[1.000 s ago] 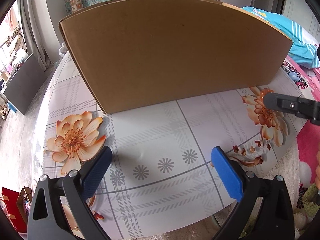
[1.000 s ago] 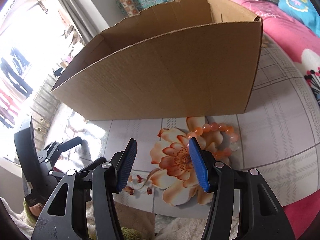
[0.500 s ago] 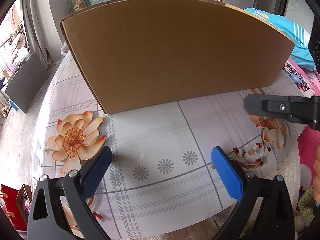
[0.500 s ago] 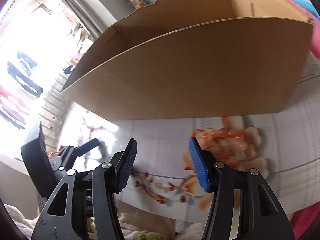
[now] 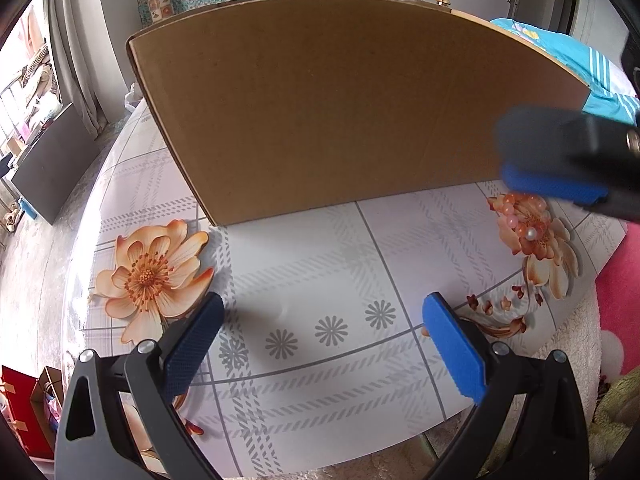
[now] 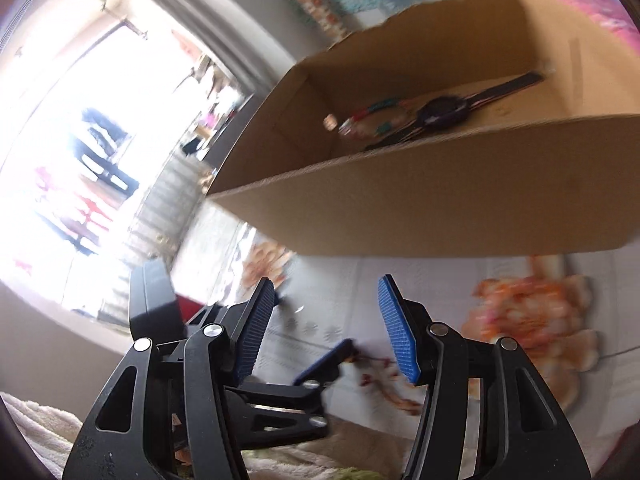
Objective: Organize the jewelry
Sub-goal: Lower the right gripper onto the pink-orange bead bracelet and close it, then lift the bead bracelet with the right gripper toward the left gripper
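Note:
An orange bead bracelet (image 5: pixel 520 216) with a white pearl lies on a printed flower at the table's right, just in front of the cardboard box (image 5: pixel 340 100). In the left wrist view a blurred blue pad (image 5: pixel 552 188) of my right gripper hovers just above the bracelet. My right gripper (image 6: pixel 326 296) is open with nothing between its fingers, and the bracelet (image 6: pixel 532 304) shows as a blur to its right. Inside the box (image 6: pixel 440 208) lie a dark watch (image 6: pixel 444 110) and a coloured bead bracelet (image 6: pixel 372 114). My left gripper (image 5: pixel 322 320) hangs open over the table's middle.
The table (image 5: pixel 304 264) carries a grey checked cloth with orange flowers. Its front edge drops to a fluffy white rug (image 5: pixel 568 344). Pink and blue bedding (image 5: pixel 560 52) lies to the right, and a dark cabinet (image 5: pixel 52 172) stands at the left.
My right gripper has risen and swung left, so its view now looks over the box wall at the jewelry inside. In the left wrist view it has come further in above the bracelet. The left gripper has kept still.

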